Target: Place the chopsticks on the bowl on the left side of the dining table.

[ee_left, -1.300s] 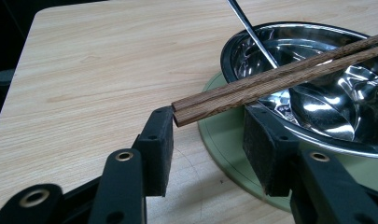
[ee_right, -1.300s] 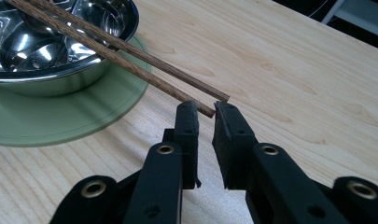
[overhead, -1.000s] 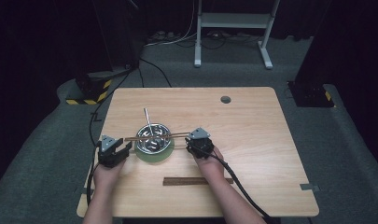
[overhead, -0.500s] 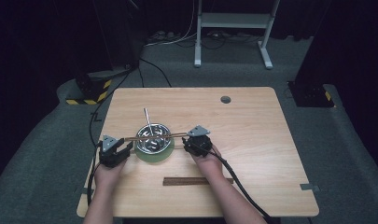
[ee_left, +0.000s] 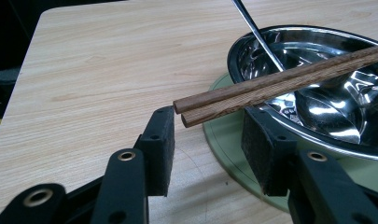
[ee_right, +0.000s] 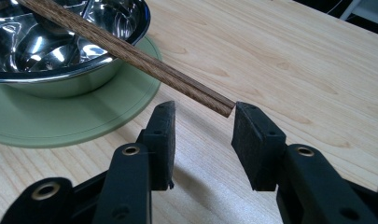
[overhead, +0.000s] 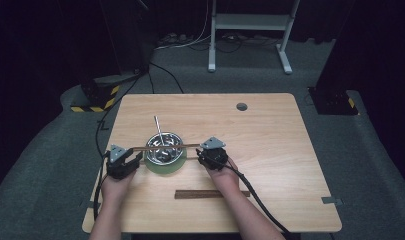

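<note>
Pair of brown wooden chopsticks [overhead: 162,146] lay side by side across the rim of a shiny round steel bowl [overhead: 165,149], which sat on a flat pale-green round mat [overhead: 166,167] at the near-left part of the light wooden tabletop [overhead: 270,145]. A slim metal spoon [overhead: 159,131] leaned in the bowl, its handle pointing to the far side. The chopsticks' long axis ran left to right, nearly level; the left tips overhung the bowl toward the left gripper [overhead: 131,162], the right ends reached toward the right gripper [overhead: 202,156]. In the left gripper view the fingers [ee_left: 161,140] stood spread, with the chopstick tips [ee_left: 186,111] above the gap and neither pad touching them. In the right gripper view the fingers [ee_right: 256,140] also stood spread; their jaws had just been closing, and the chopstick end [ee_right: 221,106] lay close by the right pad, contact uncertain, nothing pinched. A dark-brown flat wooden strip [overhead: 210,194] lay nearer the person, apart from the bowl. Judged step: squaring the chopsticks on the bowl. To do it well, each gripper should nudge only the overhanging ends, lightly and level, keeping the pair parallel and centred so that neither stick rolls off the rim or tips the bowl.
</note>
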A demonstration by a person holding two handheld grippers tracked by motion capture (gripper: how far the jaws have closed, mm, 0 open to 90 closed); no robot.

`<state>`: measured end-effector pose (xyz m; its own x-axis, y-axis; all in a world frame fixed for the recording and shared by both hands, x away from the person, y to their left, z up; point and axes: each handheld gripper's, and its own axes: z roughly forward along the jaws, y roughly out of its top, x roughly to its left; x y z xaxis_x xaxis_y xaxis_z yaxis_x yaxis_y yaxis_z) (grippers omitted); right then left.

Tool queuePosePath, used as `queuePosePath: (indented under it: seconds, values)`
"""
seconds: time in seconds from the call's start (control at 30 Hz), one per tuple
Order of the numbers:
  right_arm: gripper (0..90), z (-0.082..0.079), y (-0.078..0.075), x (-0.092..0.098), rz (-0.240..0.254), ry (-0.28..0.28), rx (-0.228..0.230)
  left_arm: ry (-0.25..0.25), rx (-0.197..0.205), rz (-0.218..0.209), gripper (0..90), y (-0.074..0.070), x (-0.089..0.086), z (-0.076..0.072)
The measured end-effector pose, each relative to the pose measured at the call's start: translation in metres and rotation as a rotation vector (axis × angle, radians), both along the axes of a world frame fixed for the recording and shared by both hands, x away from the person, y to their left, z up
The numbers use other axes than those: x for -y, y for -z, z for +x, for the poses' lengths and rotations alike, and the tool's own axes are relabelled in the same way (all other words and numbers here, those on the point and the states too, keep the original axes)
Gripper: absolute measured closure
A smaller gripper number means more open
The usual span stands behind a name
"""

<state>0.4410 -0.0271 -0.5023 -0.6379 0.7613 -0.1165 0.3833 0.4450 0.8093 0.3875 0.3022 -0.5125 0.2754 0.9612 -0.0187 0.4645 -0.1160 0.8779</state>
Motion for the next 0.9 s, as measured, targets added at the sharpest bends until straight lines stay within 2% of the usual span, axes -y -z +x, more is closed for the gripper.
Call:
queuePosePath:
  seconds: [0.1, 0.17, 0.37, 0.63, 0.73, 0.83, 0.9]
  values:
    - [61.3, -0.0013, -0.0009, 0.0007, 0.007, 0.009, -0.003, -0.010, -0.004, 0.000, 54.4, -0.0003, -0.0011, -0.0002]
    - [63.4, -0.0010, -0.0019, 0.0024, -0.002, 0.005, 0.016, -0.015, 0.001, 0.001, 54.3, 0.0000, -0.0022, -0.0001]
    - [71.1, -0.0024, -0.0030, 0.0042, 0.007, 0.029, 0.014, -0.039, -0.001, -0.008, 54.6, 0.0001, -0.0056, -0.0016]
    - [78.3, -0.0028, -0.0021, 0.0038, -0.021, 0.022, 0.032, -0.037, 0.001, -0.007, 58.4, 0.0002, -0.0077, -0.0019]
    - [79.7, -0.0036, -0.0010, 0.0031, -0.011, 0.040, 0.015, -0.034, -0.004, -0.004, 58.5, 0.0001, -0.0078, -0.0020]
    - [80.7, -0.0037, -0.0008, 0.0030, -0.010, 0.039, 0.017, -0.034, -0.005, -0.006, 58.5, 0.0003, -0.0077, -0.0020]
    - [81.2, -0.0036, -0.0006, 0.0034, -0.021, 0.031, 0.033, -0.035, -0.006, -0.004, 58.6, 0.0000, -0.0077, -0.0022]
